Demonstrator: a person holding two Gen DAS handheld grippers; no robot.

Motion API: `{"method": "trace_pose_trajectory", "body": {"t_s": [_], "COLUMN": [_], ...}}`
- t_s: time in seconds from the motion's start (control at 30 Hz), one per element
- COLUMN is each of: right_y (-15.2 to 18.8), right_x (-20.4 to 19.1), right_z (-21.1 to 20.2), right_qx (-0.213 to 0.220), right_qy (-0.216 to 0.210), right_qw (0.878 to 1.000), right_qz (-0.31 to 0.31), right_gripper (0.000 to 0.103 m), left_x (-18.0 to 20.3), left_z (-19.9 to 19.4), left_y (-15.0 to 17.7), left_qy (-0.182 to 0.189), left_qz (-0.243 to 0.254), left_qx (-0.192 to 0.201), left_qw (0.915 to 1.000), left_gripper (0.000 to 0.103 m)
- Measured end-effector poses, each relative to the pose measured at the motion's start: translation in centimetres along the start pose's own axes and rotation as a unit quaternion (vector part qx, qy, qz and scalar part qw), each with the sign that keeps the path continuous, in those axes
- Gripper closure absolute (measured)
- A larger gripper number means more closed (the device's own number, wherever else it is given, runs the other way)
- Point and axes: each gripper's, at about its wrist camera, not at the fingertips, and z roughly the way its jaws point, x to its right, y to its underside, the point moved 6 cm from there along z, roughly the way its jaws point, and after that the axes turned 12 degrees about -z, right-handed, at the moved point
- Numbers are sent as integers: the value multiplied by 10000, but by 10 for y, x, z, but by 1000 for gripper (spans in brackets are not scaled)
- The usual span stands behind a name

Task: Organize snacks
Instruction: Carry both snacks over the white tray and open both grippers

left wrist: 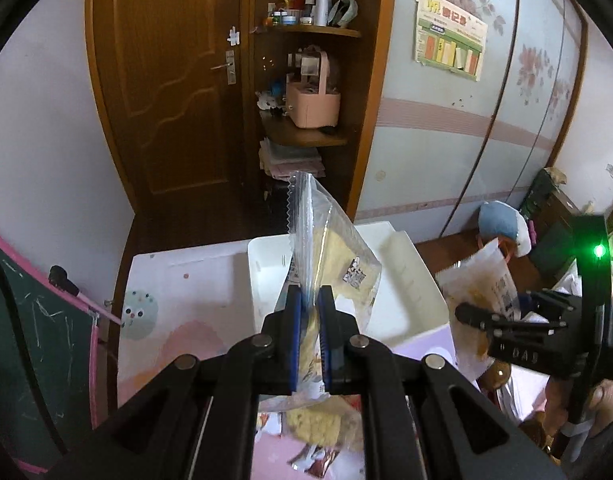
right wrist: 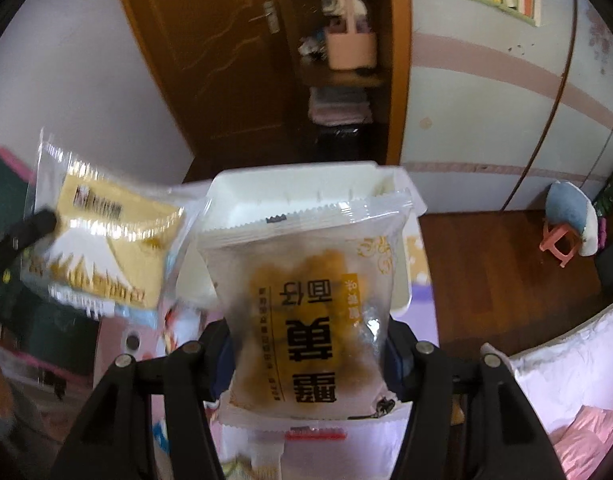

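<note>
While both jaws pinch crinkly clear snack packets, a seemingly rigid white bin sits below.

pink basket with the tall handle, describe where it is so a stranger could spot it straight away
Find the brown wooden door; right of it stands an open wooden shelf unit. On its middle shelf sits the pink plastic basket. It is the only large pink tub with an upright loop handle, above the folded cloths and below the small bottles.
</note>
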Motion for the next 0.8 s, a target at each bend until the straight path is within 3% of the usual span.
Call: {"method": "trace_pose_trajectory", "body": {"t_s": [0.3,0.8], "right_y": [-39,-33], "right_x": [32,42], "right_z": [62,155], "right_qx": [-338,-1173], "right_qy": [217,396], "right_qw": [9986,9908], "right_qz": [357,547], "right_gripper": [44,43], "left_x": [5,-10], "left_z": [83,203], "left_y": [-12,8], "left_qy": [-129,-291], "left_qz": [-103,-165], "left_qx": [-380,-1206], "left_qw": [9991,9921], "left_gripper": [97,97]}}
